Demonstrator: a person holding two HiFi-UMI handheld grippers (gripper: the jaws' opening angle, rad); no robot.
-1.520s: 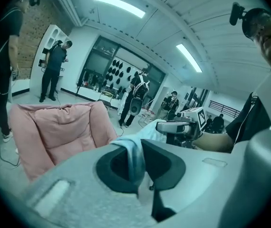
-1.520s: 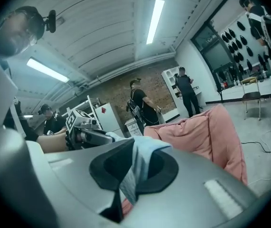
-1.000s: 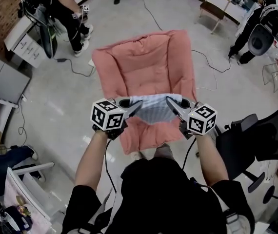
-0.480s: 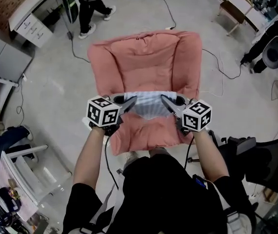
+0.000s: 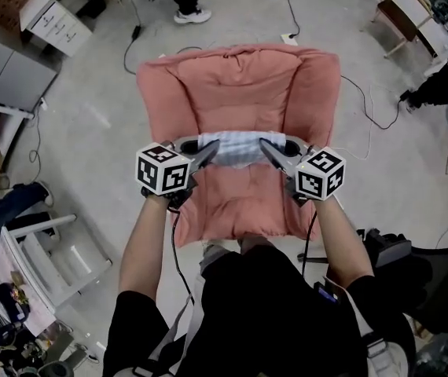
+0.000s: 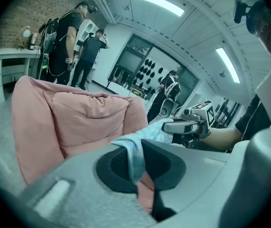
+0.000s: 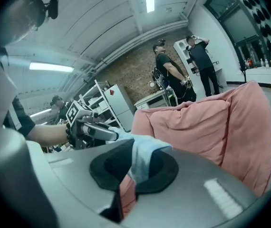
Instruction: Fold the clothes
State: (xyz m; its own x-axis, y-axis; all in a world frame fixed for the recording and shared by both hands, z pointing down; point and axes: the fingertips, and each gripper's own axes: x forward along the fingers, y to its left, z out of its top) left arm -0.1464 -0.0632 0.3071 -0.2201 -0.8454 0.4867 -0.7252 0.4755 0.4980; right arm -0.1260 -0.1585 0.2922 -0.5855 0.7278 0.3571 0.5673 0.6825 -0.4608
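A pale blue striped garment (image 5: 236,148) hangs stretched between my two grippers, above the seat of a pink padded armchair (image 5: 240,77). My left gripper (image 5: 206,154) is shut on the garment's left edge, and the cloth (image 6: 133,151) shows pinched between its jaws. My right gripper (image 5: 269,152) is shut on the right edge, the cloth (image 7: 142,158) caught in its jaws. In the left gripper view the right gripper (image 6: 176,126) appears across the garment; in the right gripper view the left gripper (image 7: 104,134) does the same.
The armchair (image 6: 78,122) (image 7: 207,122) stands on a grey floor with cables (image 5: 365,108) trailing round it. A white drawer unit (image 5: 55,22) is at far left, a black office chair (image 5: 413,269) at right. People (image 6: 69,46) (image 7: 171,72) stand beyond the chair.
Both grippers have carried the garment forward and down over the armchair's seat. The garment now hangs shorter and more bunched between them.
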